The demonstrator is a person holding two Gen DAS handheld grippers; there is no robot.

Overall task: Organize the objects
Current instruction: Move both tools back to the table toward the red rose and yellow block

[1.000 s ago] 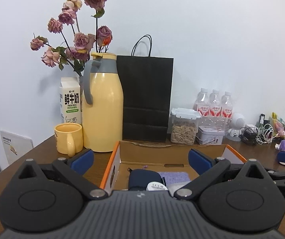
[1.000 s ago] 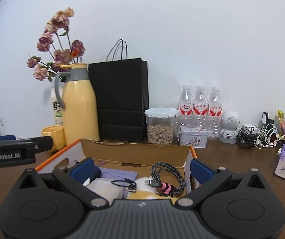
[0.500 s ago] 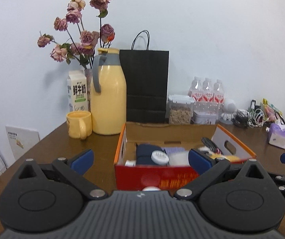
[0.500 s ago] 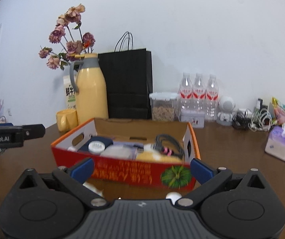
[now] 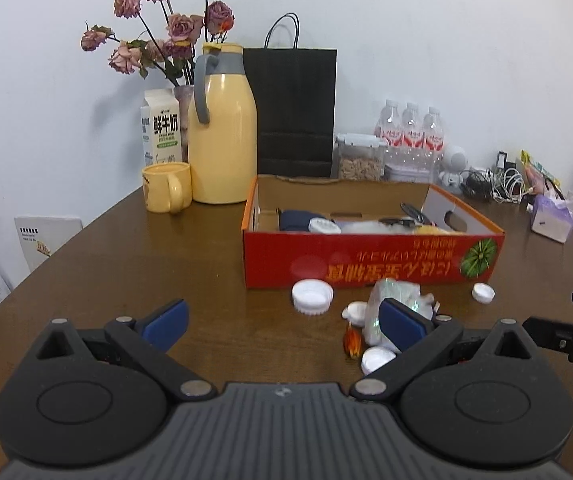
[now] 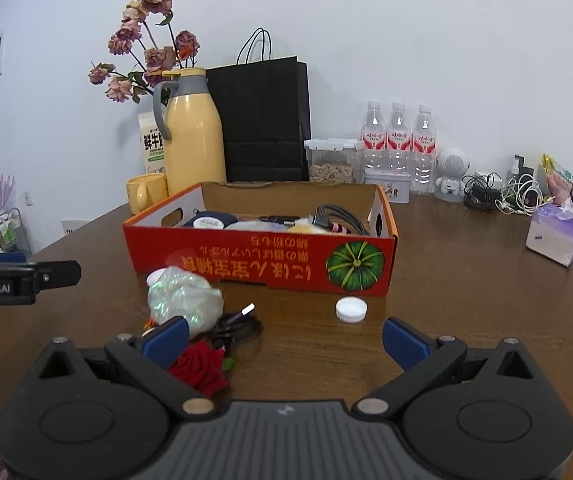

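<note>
Both grippers are held low and level over the near edge of the brown counter (image 5: 134, 248), pointing toward the red box (image 6: 262, 264). The left gripper (image 5: 282, 316) has its fingers spread wide and grips nothing; its right finger (image 5: 402, 322) sits in front of a shiny plastic bag (image 5: 396, 292), though contact cannot be judged. The right gripper (image 6: 284, 334) is likewise released, fingers wide apart and empty, with its left finger (image 6: 166, 338) in front of the same bag (image 6: 184, 296) and a red flower (image 6: 200, 368).

The box stands mid-counter, holding a dark blue bundle (image 5: 296, 218), a coiled cable (image 6: 336, 218) and other items. On the counter in front of it lie 1 large white cap (image 5: 312, 297), a smaller cap (image 6: 351, 309), more white caps near the bag, and a black cable (image 6: 238, 326).

Compared with 1 second ago, both grippers have pulled back from over the box: then the fingers framed its inside, and now its whole front wall and the loose things before it are in view.

Behind stand a yellow jug (image 5: 222, 136), a yellow mug (image 5: 166, 192), a black paper bag (image 5: 294, 108) and 3 water bottles (image 6: 398, 140).
</note>
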